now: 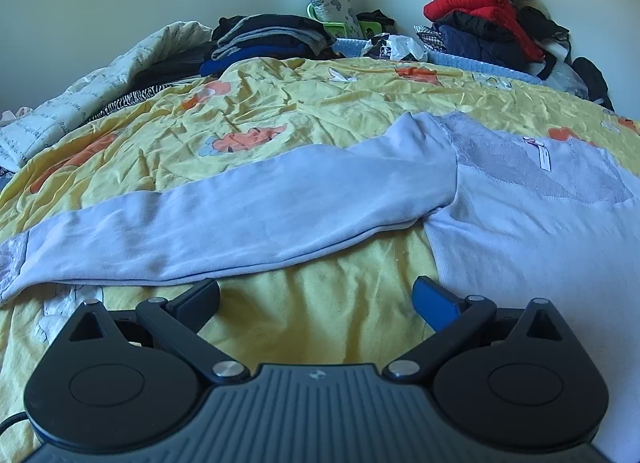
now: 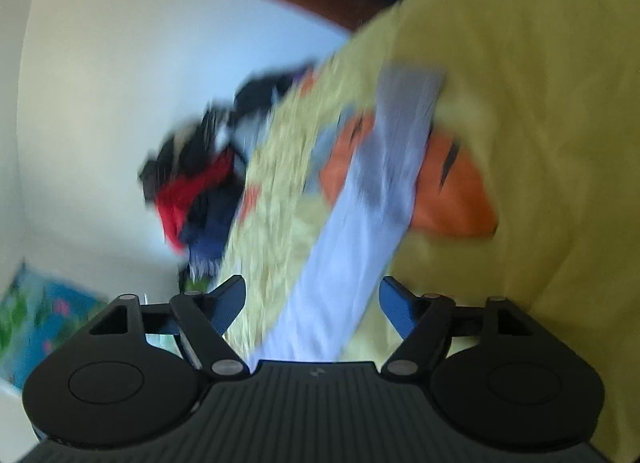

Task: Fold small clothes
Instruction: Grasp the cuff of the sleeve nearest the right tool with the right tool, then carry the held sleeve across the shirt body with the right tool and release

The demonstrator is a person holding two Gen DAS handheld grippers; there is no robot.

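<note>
Lay spread flat on the bed's crumpled yellow quilt with orange cartoon prints (image 1: 256, 103): a pale lilac long-sleeved cotton top (image 1: 520, 223), body toward the right of the left wrist view, lace-like grey yoke and a small white label near the collar. Stretched out to the left, nearly straight: one long lilac sleeve (image 1: 224, 219), cuff at the frame's far left edge.

Judged soft, light and limp, with no stiffness to keep a shape once lifted; likely to sag and drag along the quilt rather than slide cleanly. Best taken at an edge, probably: cuff or sleeve hem for folding the sleeve inward, then the bottom hem or side seam of the body. Thin fabric, so a risk of pinching the quilt along with it.

Hovered low just in front of the sleeve: left gripper (image 1: 316, 295), jaws wide apart, nothing between them, only bare quilt.

Further right, in the blurred and rolled right wrist view: right gripper (image 2: 312, 299), jaws apart and touching nothing, a strip of the same lilac cloth, seemingly the other sleeve (image 2: 344, 263), running between them. Not pressed by either pad as far as could be told.
</note>
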